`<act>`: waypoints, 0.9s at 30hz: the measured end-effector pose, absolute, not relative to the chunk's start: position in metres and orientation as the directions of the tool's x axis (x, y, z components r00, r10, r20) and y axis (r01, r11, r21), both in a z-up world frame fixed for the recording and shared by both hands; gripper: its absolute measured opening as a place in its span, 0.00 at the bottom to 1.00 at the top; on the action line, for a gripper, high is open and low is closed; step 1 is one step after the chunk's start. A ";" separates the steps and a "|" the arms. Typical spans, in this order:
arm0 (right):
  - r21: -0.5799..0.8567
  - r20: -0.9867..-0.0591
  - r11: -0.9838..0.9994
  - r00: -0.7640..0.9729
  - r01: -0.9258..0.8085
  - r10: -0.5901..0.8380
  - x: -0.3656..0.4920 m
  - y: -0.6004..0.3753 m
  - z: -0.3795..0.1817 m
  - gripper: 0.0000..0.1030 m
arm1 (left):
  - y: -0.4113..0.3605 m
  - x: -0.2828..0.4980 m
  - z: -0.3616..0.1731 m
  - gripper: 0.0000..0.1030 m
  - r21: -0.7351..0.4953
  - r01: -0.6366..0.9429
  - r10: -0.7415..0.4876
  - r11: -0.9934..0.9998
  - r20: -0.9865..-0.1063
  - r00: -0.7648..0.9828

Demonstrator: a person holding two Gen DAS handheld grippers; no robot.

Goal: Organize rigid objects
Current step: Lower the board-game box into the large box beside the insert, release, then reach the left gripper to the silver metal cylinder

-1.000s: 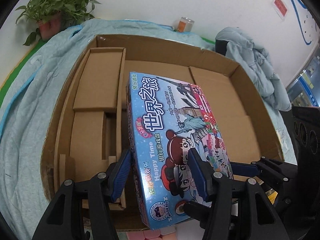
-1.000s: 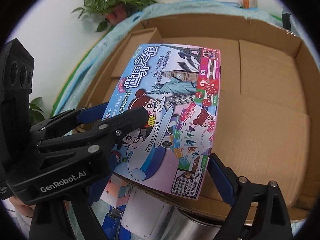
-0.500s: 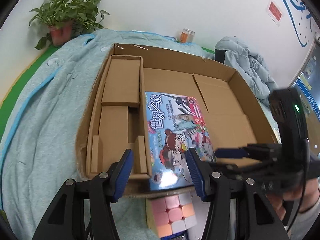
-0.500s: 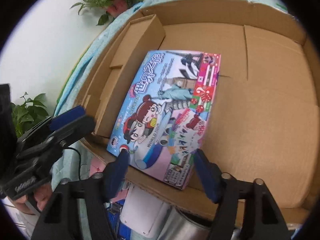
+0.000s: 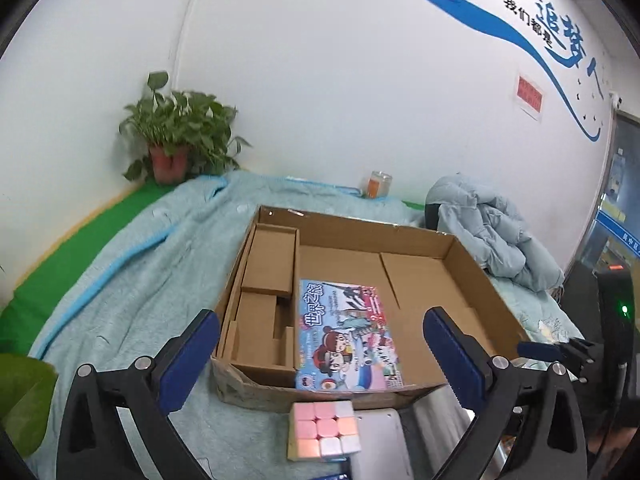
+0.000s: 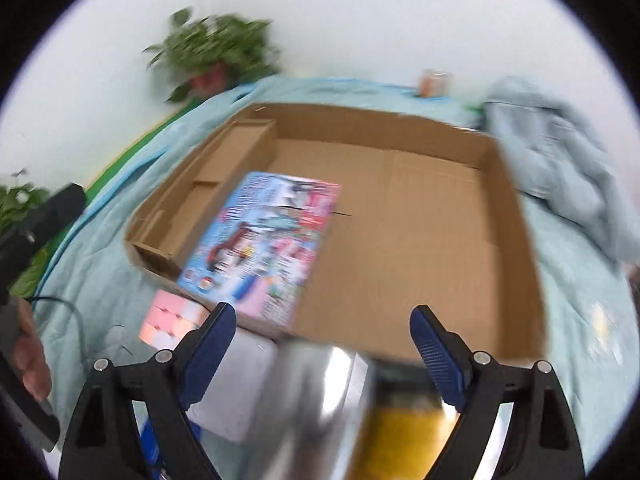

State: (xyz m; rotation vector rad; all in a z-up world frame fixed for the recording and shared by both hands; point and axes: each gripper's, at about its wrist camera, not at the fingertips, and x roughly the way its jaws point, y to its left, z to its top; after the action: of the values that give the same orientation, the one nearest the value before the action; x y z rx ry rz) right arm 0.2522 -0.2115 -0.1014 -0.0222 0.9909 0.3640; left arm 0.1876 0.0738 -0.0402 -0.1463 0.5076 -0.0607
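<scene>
A colourful board-game box (image 5: pixel 344 336) (image 6: pixel 264 244) lies flat in the shallow cardboard box (image 5: pixel 480 280) (image 6: pixel 420 216), against its near wall and beside the cardboard divider. My left gripper (image 5: pixel 320 344) hangs back above the near edge, its jaws opening wide with nothing between them. My right gripper (image 6: pixel 322 340) is also pulled back, its jaws opening and holding nothing. A pastel puzzle cube (image 5: pixel 324 430) (image 6: pixel 172 320) sits in front of the cardboard box.
A white block (image 6: pixel 236 392), a shiny metal can (image 6: pixel 316 408) and a yellow item (image 6: pixel 404 432) lie near the front. A potted plant (image 5: pixel 180 140), an orange jar (image 5: pixel 377 184) and a bundled jacket (image 5: pixel 492 236) sit on the teal blanket (image 5: pixel 120 300).
Both grippers let go of the game box, which now lies flat in the cardboard box. Both pulled back and up, and their jaws spread wide.
</scene>
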 end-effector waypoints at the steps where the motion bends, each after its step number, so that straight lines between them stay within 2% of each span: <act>1: 0.127 -0.823 0.949 0.503 -0.289 0.263 0.248 -0.218 -0.102 0.86 | 0.068 0.180 -0.038 0.99 -0.148 0.029 -0.097 0.989 -0.476 0.874; 5: 0.136 -0.805 0.957 0.534 -0.256 0.257 0.225 -0.239 -0.083 0.86 | 0.039 0.160 -0.018 0.99 -0.141 0.136 -0.189 0.981 -0.495 0.848; 11: 0.053 -0.730 0.962 0.647 -0.266 0.219 0.200 -0.279 -0.022 0.86 | 0.008 0.132 0.034 0.99 -0.059 0.182 -0.189 0.982 -0.447 0.874; 15: 0.001 -0.719 0.970 0.674 -0.244 0.170 0.178 -0.309 -0.002 0.86 | -0.008 0.110 0.050 0.99 -0.129 0.250 -0.281 0.960 -0.446 0.850; 20: 0.086 -0.746 0.966 0.626 -0.245 0.225 0.146 -0.319 -0.021 0.87 | -0.032 0.097 0.019 0.99 -0.242 0.300 -0.385 0.923 -0.546 0.744; 27: 0.212 -0.791 0.924 0.499 -0.319 0.353 0.114 -0.281 -0.076 0.86 | -0.050 0.099 -0.036 0.99 -0.290 0.319 -0.430 0.902 -0.653 0.623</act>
State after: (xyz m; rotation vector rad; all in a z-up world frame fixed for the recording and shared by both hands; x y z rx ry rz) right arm 0.1145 -0.2810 -0.0759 0.0390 0.9664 0.4070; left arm 0.0987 -0.0496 -0.0360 -0.1518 0.7881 -0.4317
